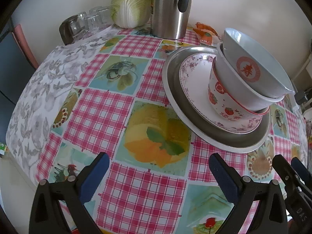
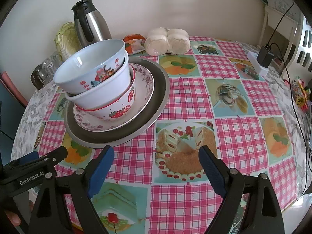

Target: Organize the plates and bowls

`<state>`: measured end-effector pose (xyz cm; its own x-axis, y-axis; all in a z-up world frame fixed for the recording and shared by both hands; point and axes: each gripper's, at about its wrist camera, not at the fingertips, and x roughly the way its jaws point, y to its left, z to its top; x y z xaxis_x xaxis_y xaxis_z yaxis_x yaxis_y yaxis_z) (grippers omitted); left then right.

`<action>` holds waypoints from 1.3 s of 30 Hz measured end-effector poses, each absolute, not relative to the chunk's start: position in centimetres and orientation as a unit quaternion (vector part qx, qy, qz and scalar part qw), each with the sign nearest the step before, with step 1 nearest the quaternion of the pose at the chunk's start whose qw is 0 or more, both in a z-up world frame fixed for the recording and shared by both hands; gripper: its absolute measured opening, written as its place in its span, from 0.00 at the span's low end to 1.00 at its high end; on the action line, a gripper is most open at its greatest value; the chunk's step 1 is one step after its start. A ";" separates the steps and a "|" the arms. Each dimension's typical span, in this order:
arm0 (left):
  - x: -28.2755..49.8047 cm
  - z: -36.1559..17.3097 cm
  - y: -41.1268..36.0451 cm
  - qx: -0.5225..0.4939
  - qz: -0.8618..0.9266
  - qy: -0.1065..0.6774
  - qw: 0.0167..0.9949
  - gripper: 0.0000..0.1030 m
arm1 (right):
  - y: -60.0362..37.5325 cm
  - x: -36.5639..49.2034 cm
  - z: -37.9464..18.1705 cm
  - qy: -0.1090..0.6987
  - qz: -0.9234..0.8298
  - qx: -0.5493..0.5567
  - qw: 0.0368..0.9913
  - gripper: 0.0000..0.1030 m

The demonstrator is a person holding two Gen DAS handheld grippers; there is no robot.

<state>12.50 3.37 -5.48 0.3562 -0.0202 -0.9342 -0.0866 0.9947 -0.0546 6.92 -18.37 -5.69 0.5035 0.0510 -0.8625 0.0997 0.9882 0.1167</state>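
One stack stands on the table: a wide metal plate (image 1: 197,128) (image 2: 159,97) carries a floral plate (image 1: 195,74) (image 2: 144,89), a strawberry bowl (image 1: 220,99) (image 2: 120,109), a white bowl (image 2: 109,89) and, tilted on top, a pale blue bowl (image 1: 253,66) (image 2: 93,66). My left gripper (image 1: 159,167) hovers open over the tablecloth, below and left of the stack, with nothing between its fingers. Right of the stack's near rim, my right gripper (image 2: 156,159) also stands open and empty. Each gripper shows at the edge of the other's view.
Along the back wall stand a steel thermos jug (image 1: 169,9) (image 2: 89,27), a cabbage (image 1: 130,3), several upturned glasses (image 1: 85,23), an orange packet (image 2: 134,42) and bagged buns (image 2: 167,41). A power strip with charger (image 2: 261,60) and cable lies at the right table edge.
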 end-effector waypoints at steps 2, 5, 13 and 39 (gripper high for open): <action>12.5 -5.5 3.4 -0.046 0.020 0.567 0.822 1.00 | -18.4 7.0 -5.7 0.498 -0.015 0.075 0.864 0.86; 12.4 -5.5 3.3 -0.045 0.019 0.568 0.822 1.00 | -18.5 7.0 -5.7 0.499 -0.015 0.075 0.863 0.86; 12.5 -5.6 3.3 -0.044 0.019 0.569 0.821 1.00 | -18.6 7.1 -6.0 0.504 -0.017 0.073 0.861 0.86; 12.5 -5.8 3.4 -0.045 0.021 0.573 0.818 1.00 | -18.8 7.3 -6.5 0.511 -0.022 0.072 0.856 0.86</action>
<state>12.47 3.41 -5.80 0.3416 -0.0181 -0.9397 -0.0856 0.9951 -0.0503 7.27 -18.78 -6.52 0.4770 0.0357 -0.8782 0.1106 0.9888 0.1003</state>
